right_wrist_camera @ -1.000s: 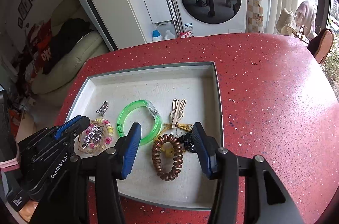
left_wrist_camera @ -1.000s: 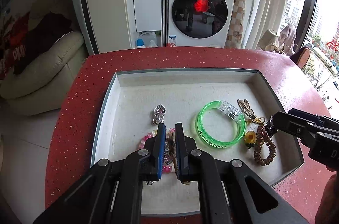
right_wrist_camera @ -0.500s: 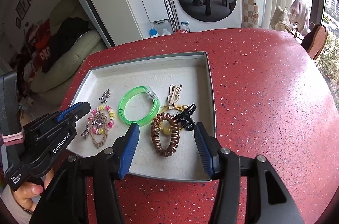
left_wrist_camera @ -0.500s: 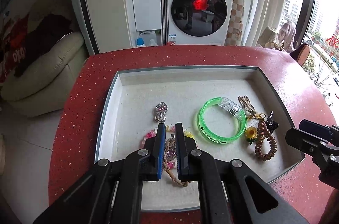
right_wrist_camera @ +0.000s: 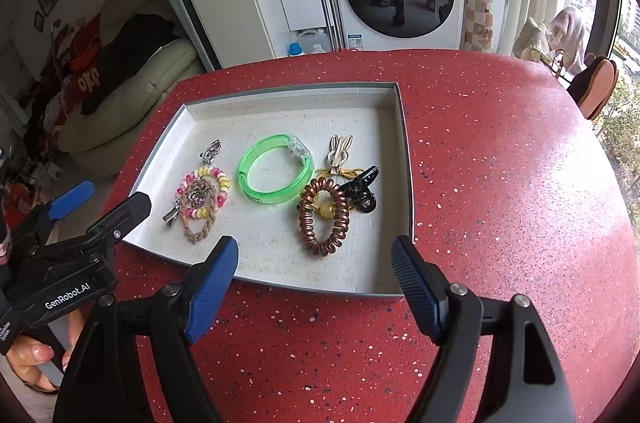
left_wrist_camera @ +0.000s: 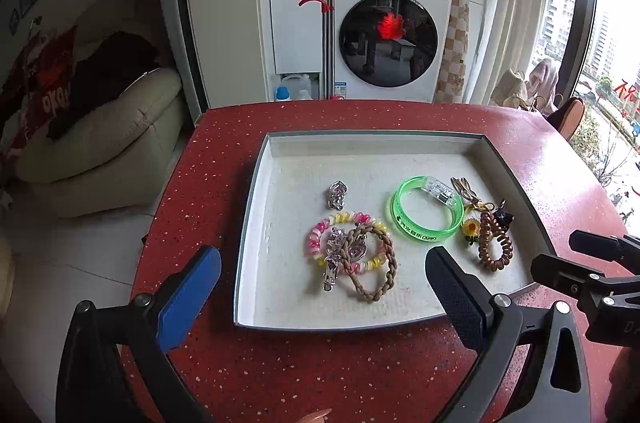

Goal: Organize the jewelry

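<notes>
Both claws spreading wide over the near edge of the jewelry tray, nothing between their pads.

I see my left gripper (left_wrist_camera: 322, 265) opening above the tray (left_wrist_camera: 256, 191), jaws straddling the pink-and-yellow bead bracelet (left_wrist_camera: 316, 243), braided cord (left_wrist_camera: 382, 265) and silver clip (left_wrist_camera: 332, 263) without touching them. My right gripper (right_wrist_camera: 314, 265) is also opening, empty, nearer than the brown coil hair tie (right_wrist_camera: 324, 217); the green bangle (right_wrist_camera: 276, 169) lies mid-tray, black claw clip (right_wrist_camera: 362, 189) beside the coil.
</notes>
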The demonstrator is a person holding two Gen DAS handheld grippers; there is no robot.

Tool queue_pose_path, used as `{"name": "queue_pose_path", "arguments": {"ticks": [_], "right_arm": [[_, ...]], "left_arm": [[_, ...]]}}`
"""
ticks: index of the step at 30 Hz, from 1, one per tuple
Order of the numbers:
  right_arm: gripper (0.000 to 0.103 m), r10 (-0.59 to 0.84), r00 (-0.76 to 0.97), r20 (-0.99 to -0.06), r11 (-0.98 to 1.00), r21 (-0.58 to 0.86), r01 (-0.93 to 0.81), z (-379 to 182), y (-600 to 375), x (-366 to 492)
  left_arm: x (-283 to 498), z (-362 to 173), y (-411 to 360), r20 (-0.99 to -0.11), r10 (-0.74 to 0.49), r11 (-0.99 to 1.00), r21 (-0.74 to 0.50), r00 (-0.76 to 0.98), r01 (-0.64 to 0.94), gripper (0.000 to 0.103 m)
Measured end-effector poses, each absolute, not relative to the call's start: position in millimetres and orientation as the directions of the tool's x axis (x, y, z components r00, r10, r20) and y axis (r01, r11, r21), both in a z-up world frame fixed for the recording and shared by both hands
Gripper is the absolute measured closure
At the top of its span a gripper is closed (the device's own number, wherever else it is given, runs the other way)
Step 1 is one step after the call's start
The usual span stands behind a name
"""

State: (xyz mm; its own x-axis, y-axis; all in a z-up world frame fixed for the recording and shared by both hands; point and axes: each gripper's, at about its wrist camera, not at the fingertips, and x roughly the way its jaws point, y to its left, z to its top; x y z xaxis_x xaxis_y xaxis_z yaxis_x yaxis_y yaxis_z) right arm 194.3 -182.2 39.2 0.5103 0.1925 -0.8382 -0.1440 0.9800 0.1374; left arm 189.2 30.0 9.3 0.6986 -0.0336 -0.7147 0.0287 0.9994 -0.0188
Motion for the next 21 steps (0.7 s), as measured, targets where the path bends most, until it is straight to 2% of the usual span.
{"name": "queue_pose_path", "arguments": {"ticks": [4, 6, 21], "right_arm": [[0.010, 0.198, 0.525, -0.828, 0.980, 0.150, -0.133, 40.0, -181.6, 178.8], [0.000, 0.193, 0.545, -0.816, 0.981, 0.149, -0.125, 40.5, -181.0, 169.9], [0.000, 0.110, 0.682, -0.723, 0.994, 0.066, -0.090, 39.2, -171.5, 100.6]], "left_arm": [[168.7, 8.9, 37.0, -0.711, -0.018, 1.000, -0.017, 0.702, 0.008, 0.000], [158.6, 8.6, 41.7, -0.711, -0.027, 0.999, -0.034, 0.702, 0.003, 0.000], [81.6, -4.4, 51.6, -0.656, 0.047, 0.996, -0.030, 0.754, -0.088, 0.000]]}}
